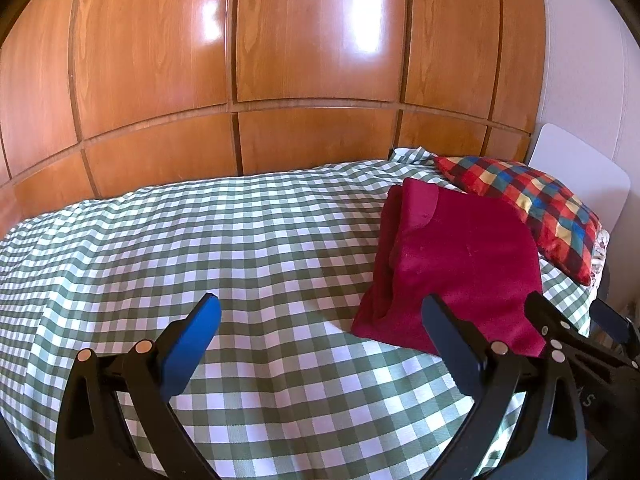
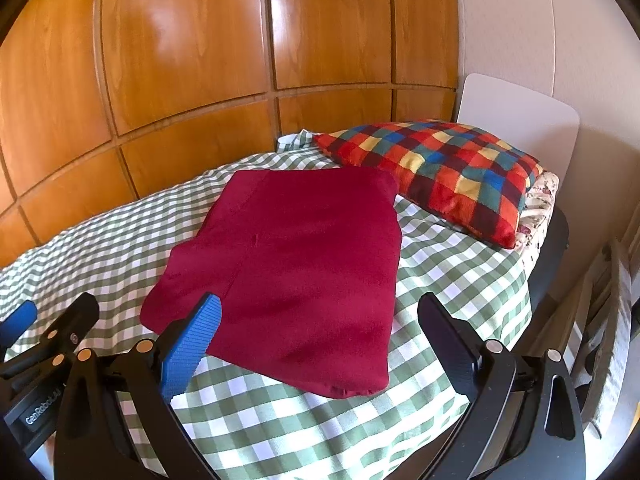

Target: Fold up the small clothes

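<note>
Grippers empty above bed, red garment ahead

Left gripper (image 1: 320, 316): jaws spread wide, nothing between them, checked bedcover (image 1: 200, 240) showing in the gap. Right gripper (image 2: 320, 316): jaws also wide, nothing held; its blue pad (image 2: 192, 344) overlaps the garment's near-left edge in the picture, contact cannot be told.

Red garment (image 2: 296, 264) lies flat on the bedcover, filling the centre of the right wrist frame. In the left wrist frame the same garment (image 1: 460, 256) sits at right of centre, with layered edges stacked along its left side, so it looks at least partly folded.

Key relation: garment lies straight ahead of the right gripper and off to the right of the left gripper. Long axis runs from lower centre of the right wrist frame up toward upper centre, roughly along the gripper's line of sight. Judgement: right gripper is nearer and better lined up; left would have to shift rightward to reach the stacked edge.

Beyond: multicoloured checked cushion (image 2: 440, 172) just past the garment's far right corner, white headboard (image 2: 520, 120) behind it, wooden panelled wall (image 2: 180, 60) across the upper frame
</note>
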`<move>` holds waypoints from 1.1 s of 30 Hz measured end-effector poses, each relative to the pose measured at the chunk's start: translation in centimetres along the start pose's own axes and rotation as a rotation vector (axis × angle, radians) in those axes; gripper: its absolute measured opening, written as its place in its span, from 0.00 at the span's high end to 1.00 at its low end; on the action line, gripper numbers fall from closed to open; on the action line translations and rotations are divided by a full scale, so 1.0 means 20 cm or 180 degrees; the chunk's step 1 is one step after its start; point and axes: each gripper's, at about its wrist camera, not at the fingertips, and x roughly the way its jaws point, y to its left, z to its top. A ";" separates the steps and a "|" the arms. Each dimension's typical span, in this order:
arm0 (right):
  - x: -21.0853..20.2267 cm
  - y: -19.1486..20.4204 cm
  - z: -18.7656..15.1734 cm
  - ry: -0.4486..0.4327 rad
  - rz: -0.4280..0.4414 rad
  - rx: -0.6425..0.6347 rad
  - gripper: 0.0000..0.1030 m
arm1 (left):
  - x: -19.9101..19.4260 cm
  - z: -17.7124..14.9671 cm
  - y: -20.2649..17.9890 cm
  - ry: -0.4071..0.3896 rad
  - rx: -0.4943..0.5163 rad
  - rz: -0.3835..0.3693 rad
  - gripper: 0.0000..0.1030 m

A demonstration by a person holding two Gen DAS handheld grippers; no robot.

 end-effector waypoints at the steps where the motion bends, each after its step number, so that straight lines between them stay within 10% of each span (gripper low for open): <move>1: 0.00 0.00 0.00 -0.0007 -0.0005 -0.0009 0.05 | 0.00 0.00 0.00 -0.0001 -0.0003 0.0004 0.03; 33: 0.02 -0.01 -0.01 0.0015 -0.0024 -0.0015 0.04 | -0.02 0.00 0.01 -0.0020 0.0001 0.0039 0.03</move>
